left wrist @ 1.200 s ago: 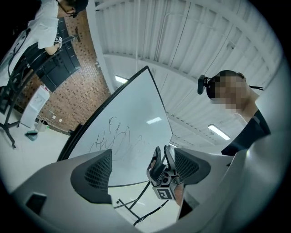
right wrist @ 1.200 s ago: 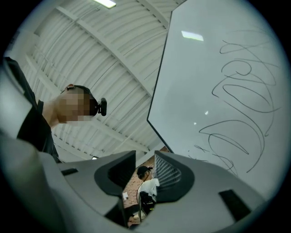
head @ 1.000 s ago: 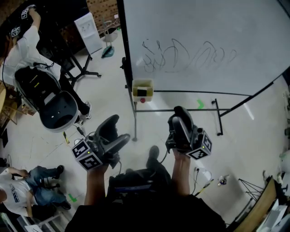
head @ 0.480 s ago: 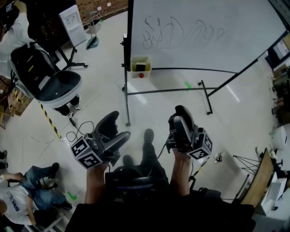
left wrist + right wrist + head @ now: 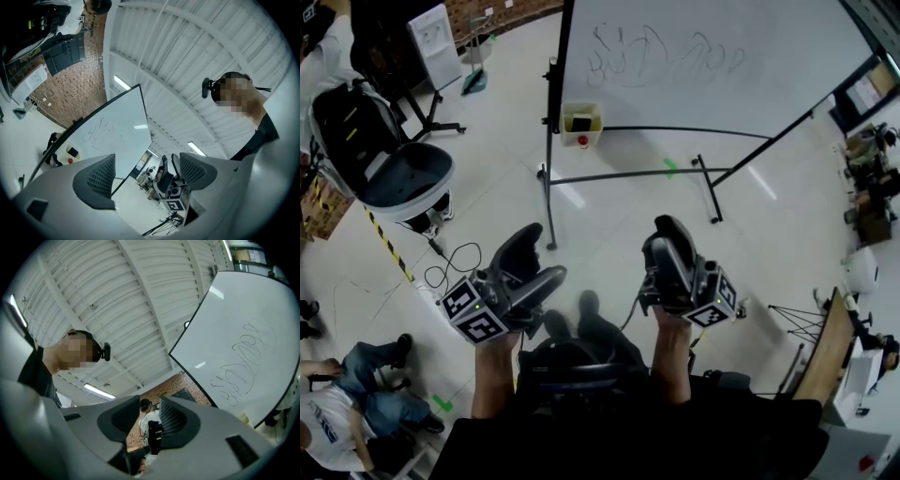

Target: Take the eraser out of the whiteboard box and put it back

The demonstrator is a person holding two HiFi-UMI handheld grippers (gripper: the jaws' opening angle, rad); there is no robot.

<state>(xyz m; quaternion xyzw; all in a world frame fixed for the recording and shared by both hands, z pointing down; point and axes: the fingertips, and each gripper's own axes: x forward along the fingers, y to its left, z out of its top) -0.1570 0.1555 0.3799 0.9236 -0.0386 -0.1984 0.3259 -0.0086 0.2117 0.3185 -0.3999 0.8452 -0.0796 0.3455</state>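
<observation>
The left gripper and right gripper (jaws spread, empty) are far from the whiteboard box; hasty reaching may knock it.

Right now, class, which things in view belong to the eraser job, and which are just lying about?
Job: eraser, box, whiteboard, left claw, right claw.
Lying about: chair, cable, green tape.

Pale yellow whiteboard box, black eraser, white whiteboard with grey scribbles
</observation>
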